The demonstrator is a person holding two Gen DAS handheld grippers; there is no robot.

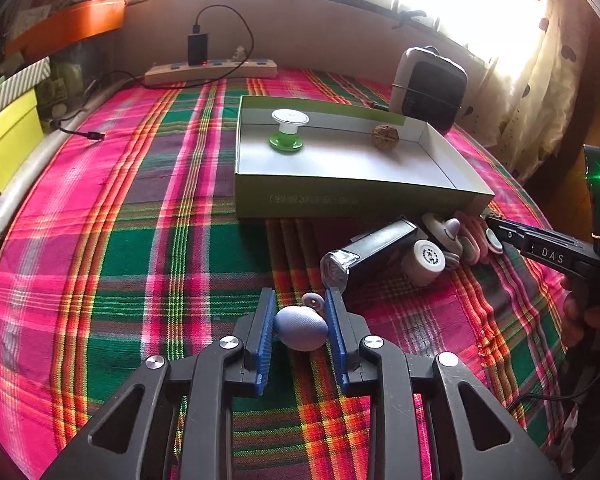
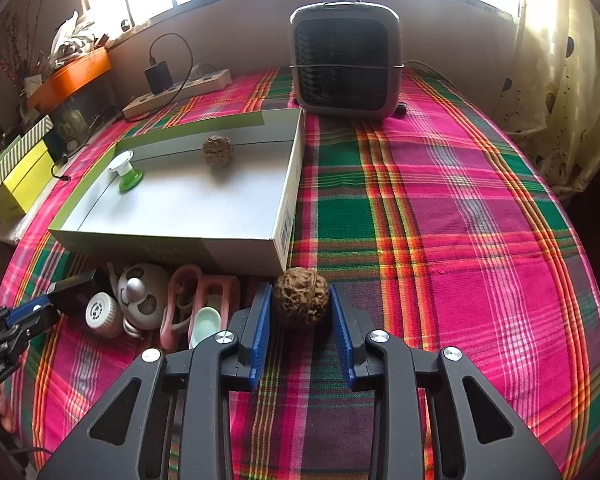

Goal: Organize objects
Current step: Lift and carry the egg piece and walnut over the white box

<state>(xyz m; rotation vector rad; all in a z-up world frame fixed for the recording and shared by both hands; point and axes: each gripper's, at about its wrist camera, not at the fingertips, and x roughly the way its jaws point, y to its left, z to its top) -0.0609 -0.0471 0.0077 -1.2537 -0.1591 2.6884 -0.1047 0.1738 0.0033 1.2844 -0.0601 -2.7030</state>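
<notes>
My left gripper (image 1: 300,320) is shut on a pale blue egg-shaped object (image 1: 301,327), low over the plaid cloth. My right gripper (image 2: 300,300) is shut on a brown walnut (image 2: 301,297) in front of the open green-and-white box (image 2: 236,242). In the box stand a green-and-white spool (image 2: 125,171) and a second walnut (image 2: 218,151). The box also shows in the left wrist view (image 1: 340,198). A pile lies by the box's front wall: a black flashlight (image 1: 374,250), a white bottle (image 1: 424,262), a white round gadget (image 2: 142,294) and pink clips (image 2: 204,300).
A grey heater (image 2: 346,62) stands behind the box. A power strip (image 1: 212,70) with a charger and cable lies at the back. A yellow box (image 1: 6,142) and an orange tray (image 1: 66,26) sit at the left. A small white button (image 1: 313,301) lies beyond my left fingertips.
</notes>
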